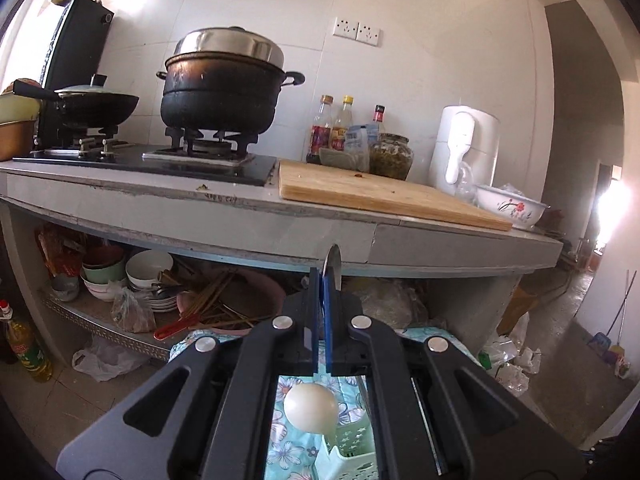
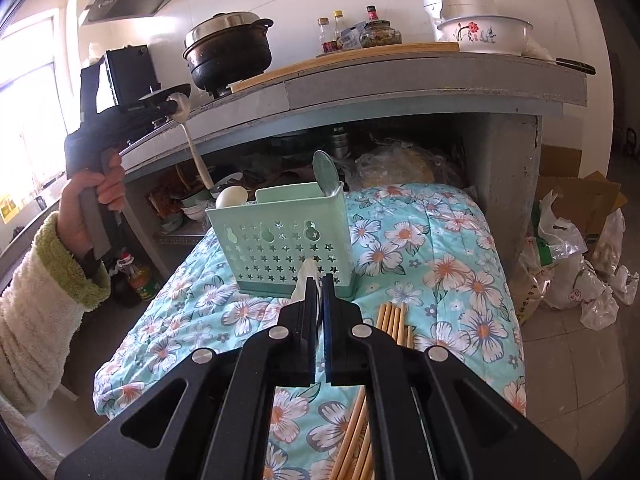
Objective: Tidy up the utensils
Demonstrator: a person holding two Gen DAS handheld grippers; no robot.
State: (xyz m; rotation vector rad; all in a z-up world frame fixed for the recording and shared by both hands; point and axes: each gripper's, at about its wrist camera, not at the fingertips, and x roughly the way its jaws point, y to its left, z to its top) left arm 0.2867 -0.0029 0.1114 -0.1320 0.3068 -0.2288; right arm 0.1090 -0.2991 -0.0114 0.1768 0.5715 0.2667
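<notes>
While the left gripper (image 1: 323, 280) hangs level with the counter edge (image 1: 280, 220), its jaws are pressed onto the thin metal handle of a long spoon (image 1: 310, 407), whose pale bowl dangles below them, just above the green utensil caddy (image 1: 348, 456) on the floral cloth (image 1: 288, 452). Ahead of the jaws the concrete lip runs close, with a cutting board (image 1: 380, 192) above it and a crowded shelf below, so a forward swing could well knock the handle tip against stone and twist the spoon loose. From the right wrist, the right gripper (image 2: 319, 288) shows its jaws pinching a white spoon (image 2: 306, 276) right before the caddy's (image 2: 280, 236) perforated front wall. The caddy already holds a green spoon (image 2: 326, 172) and a white one. Chopsticks (image 2: 394, 320) lie on the cloth (image 2: 440, 240) beside and beneath the jaws. The caddy looks light, and a push forward would probably tip it; clear room lies above its rim.
</notes>
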